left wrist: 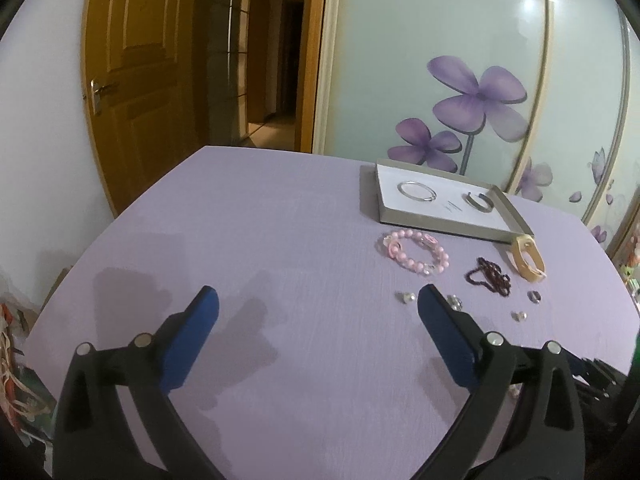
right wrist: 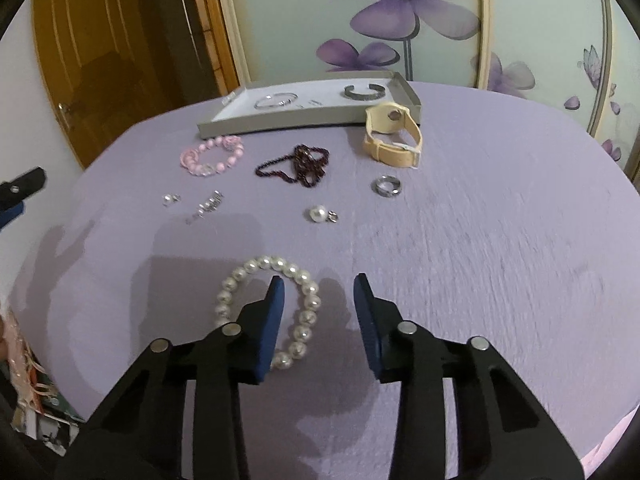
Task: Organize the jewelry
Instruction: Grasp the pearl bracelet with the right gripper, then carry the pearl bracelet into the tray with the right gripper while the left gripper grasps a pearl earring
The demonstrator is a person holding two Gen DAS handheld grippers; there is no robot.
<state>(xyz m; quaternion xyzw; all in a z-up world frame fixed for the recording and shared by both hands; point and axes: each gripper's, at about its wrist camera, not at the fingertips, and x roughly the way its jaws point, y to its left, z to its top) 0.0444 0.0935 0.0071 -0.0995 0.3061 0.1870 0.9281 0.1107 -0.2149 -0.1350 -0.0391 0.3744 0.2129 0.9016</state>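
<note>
A grey shallow tray (right wrist: 280, 122) with a white floor holds a silver bangle (right wrist: 276, 100) and a dark cuff (right wrist: 366, 92); the tray also shows in the left wrist view (left wrist: 440, 227). On the purple table lie a pink bead bracelet (right wrist: 212, 156), a dark red bead strand (right wrist: 298, 166), a beige strap (right wrist: 394, 136), a silver ring (right wrist: 386, 186), a pearl earring (right wrist: 318, 214) and small silver pieces (right wrist: 208, 204). My right gripper (right wrist: 320, 288) is open, its left finger inside a white pearl bracelet (right wrist: 268, 308) loop. My left gripper (left wrist: 318, 300) is open and empty.
The purple table (left wrist: 280, 208) is rounded, with its edge close on the left. A wooden door (left wrist: 132, 80) and a dark hallway lie behind it. A glass panel with purple flowers (left wrist: 476, 96) stands behind the tray. Clutter lies by the floor at the left (left wrist: 16, 380).
</note>
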